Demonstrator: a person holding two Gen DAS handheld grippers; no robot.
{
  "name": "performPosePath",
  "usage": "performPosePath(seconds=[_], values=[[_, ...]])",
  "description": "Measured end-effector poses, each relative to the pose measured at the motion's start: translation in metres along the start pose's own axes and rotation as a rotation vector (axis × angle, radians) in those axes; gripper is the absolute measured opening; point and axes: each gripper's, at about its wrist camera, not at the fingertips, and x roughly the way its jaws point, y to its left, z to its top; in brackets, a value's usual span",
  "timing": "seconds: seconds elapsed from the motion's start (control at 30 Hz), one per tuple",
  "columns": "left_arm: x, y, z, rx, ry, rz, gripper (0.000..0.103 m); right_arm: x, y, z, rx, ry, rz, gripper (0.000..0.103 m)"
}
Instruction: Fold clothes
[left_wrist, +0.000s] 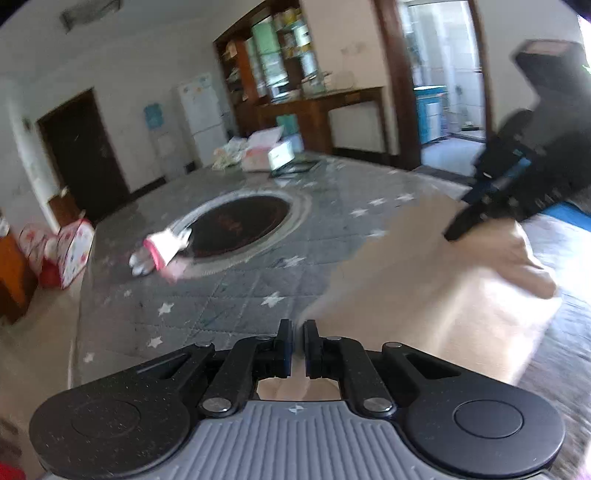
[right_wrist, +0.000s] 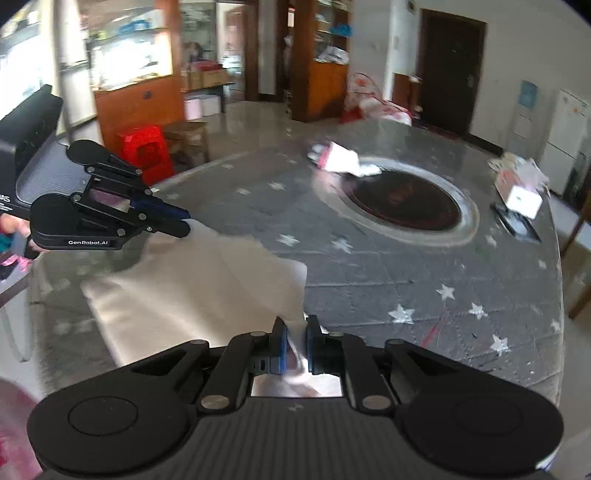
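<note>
A pale cloth (right_wrist: 192, 291) lies on the star-patterned desk (right_wrist: 406, 273), on the near side of the dark round plate (right_wrist: 402, 201) set in its middle. The left claw (left_wrist: 298, 328) is clamped on one edge of the cloth; the right claw (right_wrist: 294, 326) pinches another edge, its jaws a little apart. Only the right view shows a red stool (right_wrist: 146, 151) beyond the desk. Only the left view shows a white fridge (left_wrist: 201, 110) behind the plate. A pink-and-white bundle (left_wrist: 162, 251) rests at the plate's rim.

Left gripper (right_wrist: 183, 223): black linkage, silver screws, blue finger pads, white "GenRobot.AI" lettering on my side plate.
Right gripper (right_wrist: 295, 338): black, ribbed grey housing behind the fingers.
</note>
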Motion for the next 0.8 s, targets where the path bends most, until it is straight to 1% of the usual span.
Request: performPosePath(seconds=[0.07, 0.1, 0.17, 0.27, 0.37, 0.47, 0.57, 0.67, 0.7, 0.8], values=[[0.023, 0.003, -0.002, -0.017, 0.032, 0.026, 0.008, 0.019, -0.009, -0.005, 0.043, 0.003, -0.031, 0.013], [0.03, 0.003, -0.004, -0.018, 0.042, 0.034, 0.008, 0.027, -0.013, -0.008, 0.065, 0.005, -0.045, 0.018], [0.038, 0.004, -0.007, -0.024, 0.053, 0.054, 0.011, 0.038, -0.019, -0.015, 0.077, 0.004, -0.095, 0.021], [0.042, 0.007, -0.012, -0.039, 0.065, 0.081, 0.019, 0.038, -0.034, -0.024, 0.16, -0.005, -0.111, 0.036], [0.04, 0.012, -0.013, -0.075, 0.065, 0.081, 0.02, 0.028, -0.037, -0.027, 0.172, -0.031, -0.145, 0.035], [0.035, 0.016, -0.007, -0.108, 0.045, 0.107, 0.021, 0.02, -0.033, -0.022, 0.178, -0.053, -0.119, 0.035], [0.019, 0.017, -0.003, -0.135, 0.005, 0.092, 0.022, 0.019, -0.02, -0.011, 0.144, -0.065, -0.062, 0.035], [0.002, 0.017, 0.001, -0.162, -0.036, 0.074, 0.022, 0.029, -0.006, 0.0, 0.116, -0.051, 0.022, 0.033], [-0.005, 0.013, 0.0, -0.154, -0.043, 0.061, 0.022, 0.035, -0.001, 0.003, 0.106, -0.042, 0.047, 0.029], [-0.023, -0.005, -0.007, -0.115, -0.057, 0.017, 0.022, 0.053, 0.012, 0.012, 0.085, -0.022, 0.079, 0.027]])
